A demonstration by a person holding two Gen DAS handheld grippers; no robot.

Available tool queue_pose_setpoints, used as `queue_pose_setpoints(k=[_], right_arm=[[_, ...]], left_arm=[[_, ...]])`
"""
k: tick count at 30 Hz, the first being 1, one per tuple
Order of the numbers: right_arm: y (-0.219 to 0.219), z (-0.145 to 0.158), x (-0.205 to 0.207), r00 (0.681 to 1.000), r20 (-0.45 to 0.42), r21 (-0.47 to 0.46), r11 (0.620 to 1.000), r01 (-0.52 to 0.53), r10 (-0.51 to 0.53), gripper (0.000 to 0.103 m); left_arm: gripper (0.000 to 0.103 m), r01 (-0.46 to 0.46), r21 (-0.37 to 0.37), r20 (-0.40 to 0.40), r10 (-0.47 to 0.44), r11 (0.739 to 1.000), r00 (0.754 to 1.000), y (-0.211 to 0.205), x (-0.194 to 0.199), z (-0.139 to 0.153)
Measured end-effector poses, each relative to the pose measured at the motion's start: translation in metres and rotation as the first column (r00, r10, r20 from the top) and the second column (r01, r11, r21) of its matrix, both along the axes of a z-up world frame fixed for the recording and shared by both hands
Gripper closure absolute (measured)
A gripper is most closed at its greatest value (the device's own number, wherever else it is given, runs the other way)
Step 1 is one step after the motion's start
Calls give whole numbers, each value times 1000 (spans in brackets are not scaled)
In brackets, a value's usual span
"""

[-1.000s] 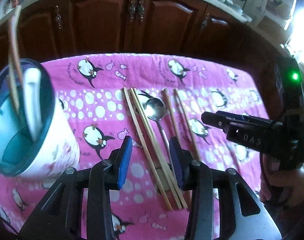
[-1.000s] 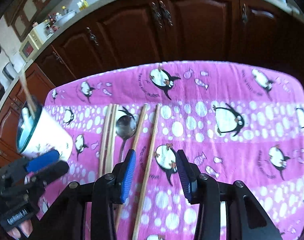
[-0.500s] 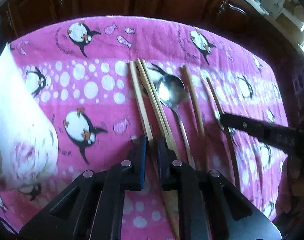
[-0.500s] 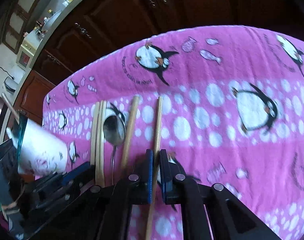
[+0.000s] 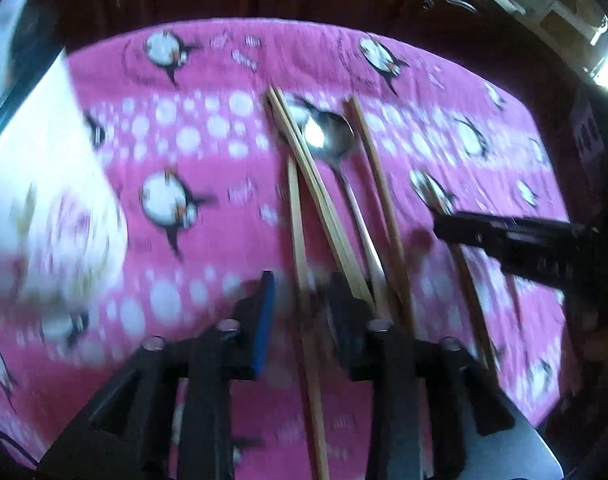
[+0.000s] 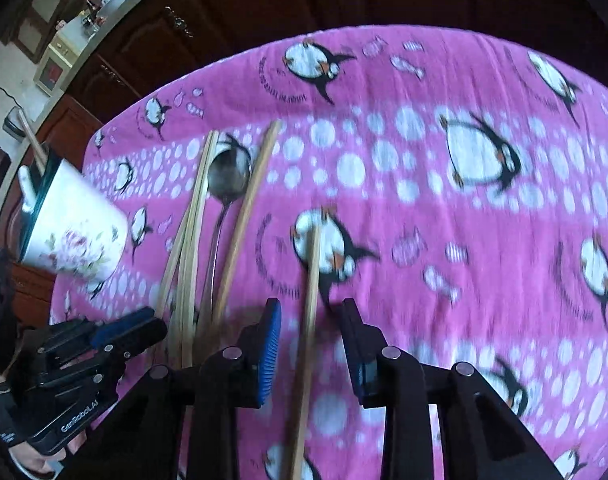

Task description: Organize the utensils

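Several wooden chopsticks and a metal spoon (image 5: pixel 332 140) lie on the pink penguin cloth (image 5: pixel 207 92). My left gripper (image 5: pixel 304 304) is open, its jaws either side of one chopstick (image 5: pixel 297 232) that lies on the cloth. My right gripper (image 6: pixel 312 332) is open around another chopstick (image 6: pixel 311 280). The spoon (image 6: pixel 228 176) and other chopsticks (image 6: pixel 195 216) lie left of it. A white floral cup (image 6: pixel 73 228) holding chopsticks and a white spoon stands at the left; it also shows in the left wrist view (image 5: pixel 39 200).
Dark wooden cabinets (image 6: pixel 263 4) stand beyond the table's far edge. In the left wrist view the right gripper (image 5: pixel 512 240) reaches in from the right. In the right wrist view the left gripper (image 6: pixel 103 340) sits at lower left.
Both grippers were shut on chopsticks half a second ago; both have opened. Each chopstick has slid toward the near edge. The view is blurred by motion.
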State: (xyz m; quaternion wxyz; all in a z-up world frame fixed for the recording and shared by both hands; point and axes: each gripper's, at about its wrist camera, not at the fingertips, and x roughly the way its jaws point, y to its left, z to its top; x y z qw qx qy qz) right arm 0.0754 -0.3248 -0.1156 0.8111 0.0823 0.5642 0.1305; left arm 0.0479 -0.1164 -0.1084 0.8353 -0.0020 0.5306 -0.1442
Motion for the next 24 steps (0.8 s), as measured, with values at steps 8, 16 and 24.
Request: queue_pose_setpoints(k=[8, 16, 24], right_arm=[[-8, 19, 3, 999, 48, 28, 1000, 12, -14, 98], [-13, 90, -29, 979, 205, 70, 997, -21, 6, 98], [8, 157, -56, 940, 338, 77, 993, -86, 55, 98]], left_arm=[[99, 6, -11, -3, -6, 1000, 1000, -3, 23, 0], [99, 68, -163, 99, -53, 984, 994, 29, -18, 70], [99, 82, -224, 235, -28, 971, 972, 81, -57, 141]])
